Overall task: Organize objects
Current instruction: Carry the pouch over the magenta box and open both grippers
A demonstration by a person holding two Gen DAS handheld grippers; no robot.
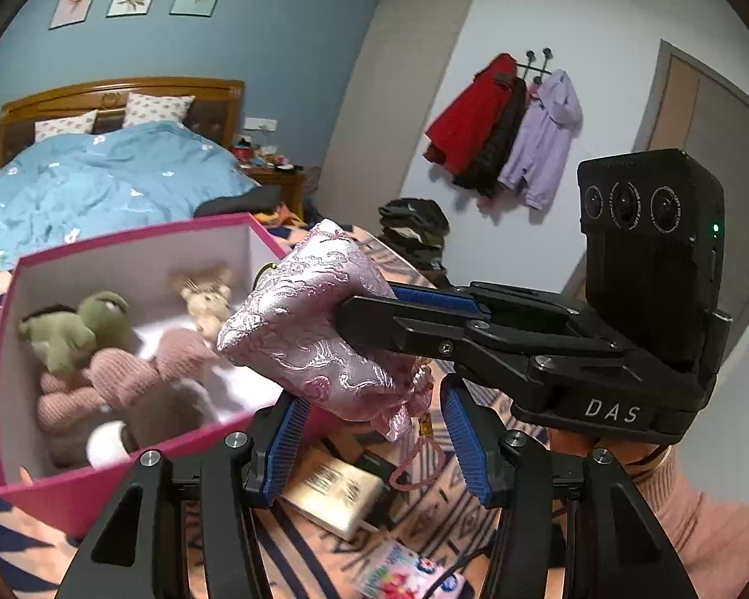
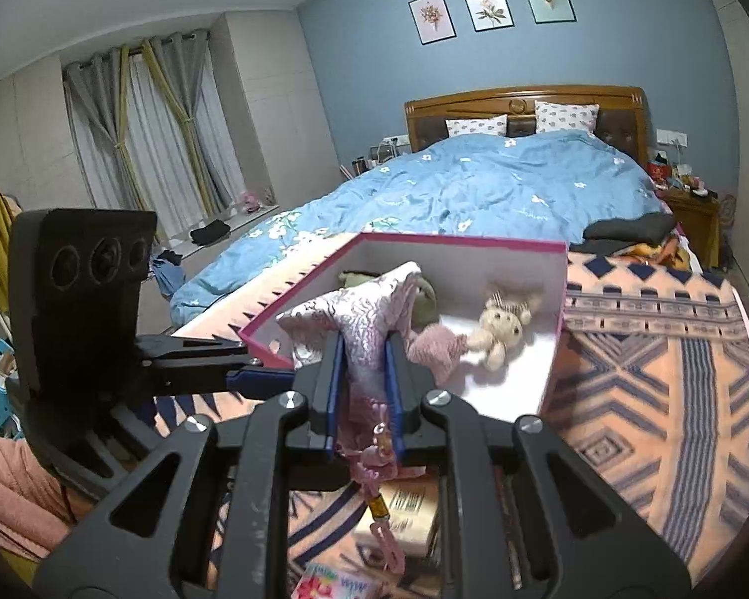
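A pink brocade pouch (image 1: 304, 329) with a tasselled cord hangs in the air beside the open pink box (image 1: 125, 244). My right gripper (image 2: 364, 364) is shut on the pouch (image 2: 359, 324), and also shows in the left wrist view (image 1: 359, 309) coming in from the right. My left gripper (image 1: 369, 429) is open just below the pouch, its blue pads on either side of the cord. The box (image 2: 454, 242) holds a green plush (image 1: 75, 324), a pink knitted plush (image 1: 120, 374) and a beige bunny (image 2: 504, 324).
The box stands on a patterned orange blanket (image 2: 664, 364) at the foot of a bed with a blue duvet (image 2: 474, 184). A small tan box (image 1: 334, 489) and a colourful packet (image 1: 404, 574) lie under the grippers. Coats (image 1: 504, 130) hang on the wall.
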